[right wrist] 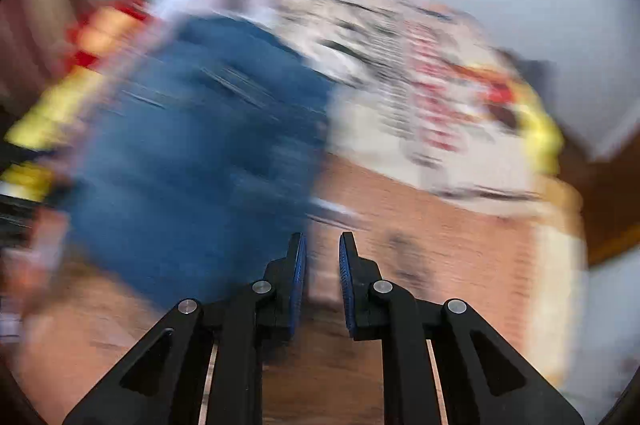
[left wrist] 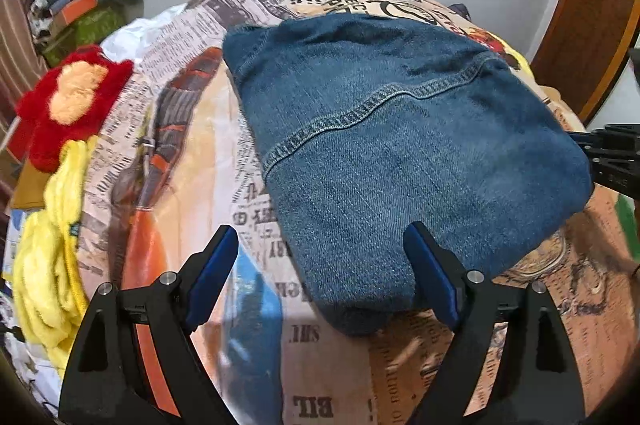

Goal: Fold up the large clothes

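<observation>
A folded pair of blue jeans point(left wrist: 400, 145) lies on a bed with a newspaper-print sheet point(left wrist: 192, 153). My left gripper point(left wrist: 320, 257) is open wide just above the sheet, its jaws either side of the near corner of the jeans, holding nothing. In the right wrist view, which is heavily blurred, the jeans point(right wrist: 200, 153) lie to the left. My right gripper point(right wrist: 323, 253) has a narrow gap between its pads and holds nothing, to the right of the jeans. It also shows at the right edge of the left wrist view point(left wrist: 612, 157).
A red and orange plush item point(left wrist: 68, 97) and a yellow fluffy cloth point(left wrist: 52, 265) lie at the bed's left edge. A cluttered pile point(left wrist: 80, 5) stands at the back left. A white wall is behind, and a wooden door frame point(left wrist: 588, 25) is at the right.
</observation>
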`<state>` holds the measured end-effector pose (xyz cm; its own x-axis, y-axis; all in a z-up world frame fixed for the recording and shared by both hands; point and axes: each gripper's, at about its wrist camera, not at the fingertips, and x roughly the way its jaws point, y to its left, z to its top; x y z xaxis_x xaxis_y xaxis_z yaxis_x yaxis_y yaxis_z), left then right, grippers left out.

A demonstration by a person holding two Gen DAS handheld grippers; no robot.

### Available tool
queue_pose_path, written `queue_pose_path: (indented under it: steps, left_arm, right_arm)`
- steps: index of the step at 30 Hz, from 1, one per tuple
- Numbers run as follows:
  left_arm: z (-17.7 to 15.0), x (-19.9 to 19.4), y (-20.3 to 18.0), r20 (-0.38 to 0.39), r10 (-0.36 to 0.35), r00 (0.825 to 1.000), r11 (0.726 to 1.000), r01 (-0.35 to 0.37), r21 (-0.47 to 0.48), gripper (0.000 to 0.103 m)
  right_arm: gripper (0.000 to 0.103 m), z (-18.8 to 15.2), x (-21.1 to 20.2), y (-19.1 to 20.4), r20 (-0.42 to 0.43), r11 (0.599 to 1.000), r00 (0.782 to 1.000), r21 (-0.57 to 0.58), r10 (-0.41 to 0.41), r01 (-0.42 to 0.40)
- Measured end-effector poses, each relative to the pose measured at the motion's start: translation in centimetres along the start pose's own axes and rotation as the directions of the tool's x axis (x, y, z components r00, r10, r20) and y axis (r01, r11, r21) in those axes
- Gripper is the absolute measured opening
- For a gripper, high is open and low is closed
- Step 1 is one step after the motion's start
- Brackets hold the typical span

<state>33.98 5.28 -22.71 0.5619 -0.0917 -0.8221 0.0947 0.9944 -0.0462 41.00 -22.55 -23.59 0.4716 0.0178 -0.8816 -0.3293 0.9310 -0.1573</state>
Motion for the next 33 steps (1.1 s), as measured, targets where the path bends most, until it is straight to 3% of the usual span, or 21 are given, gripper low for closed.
queue_pose_path:
  steps: [1,3,5,11,16,20,24,27,31,33]
  left_arm:
    - [-0.1,-0.2,0.2,-0.001,0.001,1.000,1.000,-0.001,-0.004,0.086]
    - [0.0,-0.6,0.5,-0.004,-0.010,1.000,1.000,0.010,-0.018,0.086]
    - [0.1,-1.3,0.8,-0.005,-0.021,1.000,1.000,0.021,-0.023,0.085]
    - [2.0,-3.5,1.3,0.064,0.055,0.996,0.998,-0.056,0.003,0.085]
    - [5.0,-4.3,2.4,0.118,0.053,0.992,0.999,-0.052,-0.014,0.085]
    - [7.7,-3.4,2.5,0.142,0.044,0.989,0.999,-0.045,0.001,0.085]
    - [9.2,-1.2,2.2,0.127,0.047,0.991,0.998,-0.051,0.028,0.085]
    - [9.8,1.4,2.0,0.092,0.039,0.995,0.998,-0.042,0.041,0.085]
    - [9.7,4.7,1.8,0.037,0.051,0.998,0.997,-0.053,0.052,0.085]
    - [9.2,6.4,1.7,0.008,0.077,0.997,0.995,-0.077,0.063,0.086]
  right_arm:
    - [0.012,-0.7,0.8,-0.9,-0.039,0.999,0.999,0.012,-0.033,0.034]
    - [0.012,-2.1,1.9,-3.1,-0.119,0.996,0.993,0.092,0.025,-0.014]
    - [0.012,-3.1,1.8,-4.9,-0.135,0.983,0.986,0.171,0.094,-0.070]
    - [0.012,-0.7,-3.3,-5.3,0.022,0.983,0.993,0.139,0.117,-0.119]
    - [0.012,4.2,-6.0,-1.9,0.128,0.977,0.971,0.044,0.204,-0.211]
    - [0.012,7.7,-6.0,1.7,0.136,0.965,0.956,-0.017,0.260,-0.260]
    - [0.012,10.1,-4.6,4.3,0.128,0.966,0.959,-0.076,0.254,-0.246]
    - [0.012,11.5,-1.2,5.2,0.081,0.976,0.975,-0.087,0.209,-0.202]
    - [0.012,11.8,3.3,4.6,0.029,0.988,0.992,-0.094,0.127,-0.124]
    - [0.012,11.2,4.1,3.9,0.049,0.987,0.990,-0.099,0.133,-0.128]
